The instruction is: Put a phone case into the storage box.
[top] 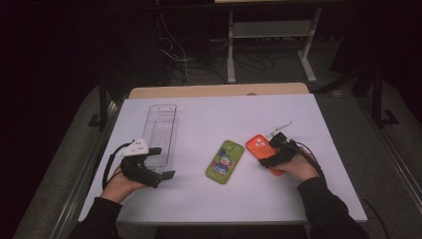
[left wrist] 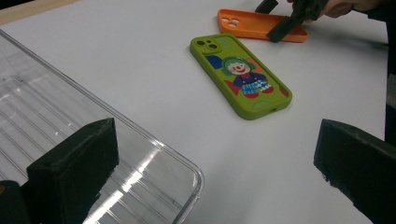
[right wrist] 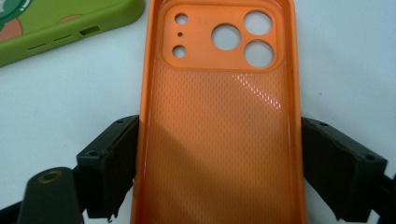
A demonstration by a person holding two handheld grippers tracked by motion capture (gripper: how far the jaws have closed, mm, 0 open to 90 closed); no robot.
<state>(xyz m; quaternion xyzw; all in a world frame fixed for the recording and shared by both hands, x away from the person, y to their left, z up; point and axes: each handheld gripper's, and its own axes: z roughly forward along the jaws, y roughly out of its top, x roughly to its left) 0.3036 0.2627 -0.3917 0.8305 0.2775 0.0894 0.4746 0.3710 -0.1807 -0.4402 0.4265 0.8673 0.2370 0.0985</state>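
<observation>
Two phone cases lie on the white table (top: 298,114), and the action sits over at the right: the right gripper (top: 273,151) straddles the orange case (top: 258,144), one jaw against each long edge. In the right gripper view the pads touch both sides of that case (right wrist: 219,140), which lies hollow side up with its camera cutouts at twelve o'clock (a snug fit, by the look of it). So the claw is clamped across the case's full width, and the case rests flat on the table. At about nine o'clock from it, just beside but apart, lies the green case (top: 225,161) with a clown picture, face up. The left gripper (top: 158,163) hovers low at the near end of the clear plastic tray (top: 160,130), jaws spread wide with nothing between them; in the left gripper view one jaw stands over the tray's corner (left wrist: 187,172) and the other over bare table.
</observation>
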